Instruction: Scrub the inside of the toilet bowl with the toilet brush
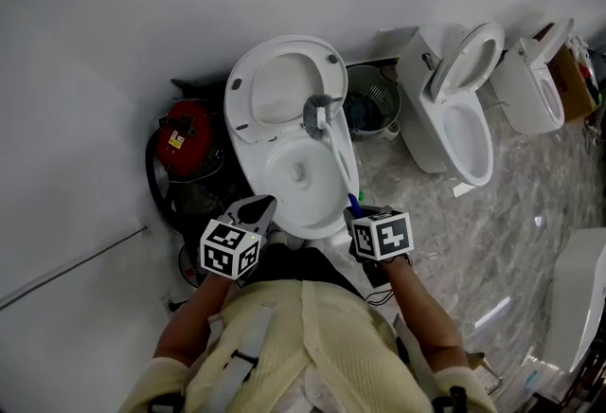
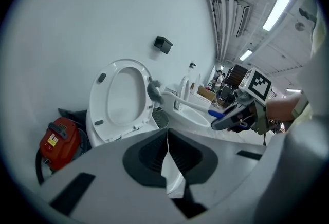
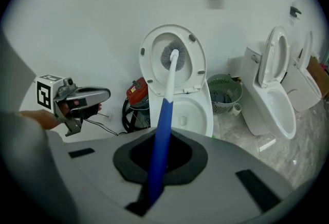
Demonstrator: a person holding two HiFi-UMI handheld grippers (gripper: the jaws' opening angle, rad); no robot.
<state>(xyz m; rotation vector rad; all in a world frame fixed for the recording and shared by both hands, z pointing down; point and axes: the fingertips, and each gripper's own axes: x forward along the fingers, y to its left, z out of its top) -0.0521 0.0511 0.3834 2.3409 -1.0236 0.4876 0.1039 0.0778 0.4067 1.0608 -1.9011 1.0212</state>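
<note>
The white toilet bowl [image 1: 254, 176] stands open below me, its seat and lid [image 1: 284, 80] raised against the wall. My right gripper [image 1: 357, 212] is shut on the blue handle [image 3: 160, 135] of the toilet brush. The white shaft slants up over the bowl. The grey bristle head [image 1: 320, 113] hangs at the bowl's back edge, in front of the raised seat [image 3: 172, 33]. My left gripper [image 1: 259, 206] hovers at the bowl's front left rim. Its jaws are shut with nothing between them [image 2: 167, 138].
A red canister appliance [image 1: 187, 136] with a black hose sits left of the toilet. A green wire basket [image 1: 371, 103] stands to the right, then a second toilet [image 1: 459, 108] and a third [image 1: 540, 84]. The floor [image 1: 511, 241] is marbled tile.
</note>
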